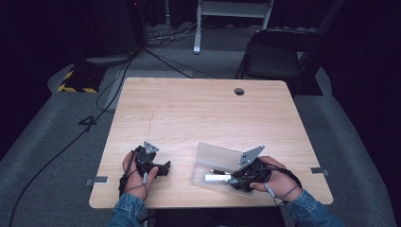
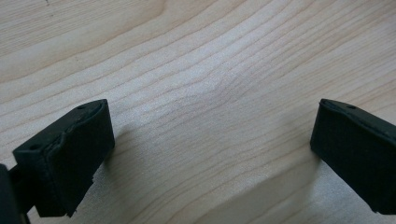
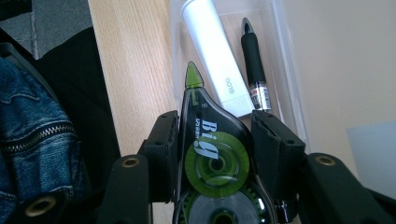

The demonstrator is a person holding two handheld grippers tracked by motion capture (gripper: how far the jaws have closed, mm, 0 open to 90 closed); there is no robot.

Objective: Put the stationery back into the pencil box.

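My right gripper (image 3: 215, 135) is shut on a black and green correction tape dispenser (image 3: 212, 154), its green tip pointing into a clear plastic case (image 3: 285, 70). Inside the case lie a white tube (image 3: 215, 51) and a black pen (image 3: 254, 65). In the high view the right gripper (image 1: 235, 180) sits at the near right end of the clear case (image 1: 210, 163), whose lid stands raised. My left gripper (image 1: 164, 168) rests low over the bare table near the front left, jaws wide apart and empty. The left gripper view shows its two black pads (image 2: 65, 158) over wood grain.
The wooden table (image 1: 198, 113) has a cable hole (image 1: 239, 91) at its far edge. A folding chair (image 1: 279, 52) stands beyond the table to the right. Cables run across the grey floor at the left. A denim sleeve (image 3: 32, 140) lies by the table's near edge.
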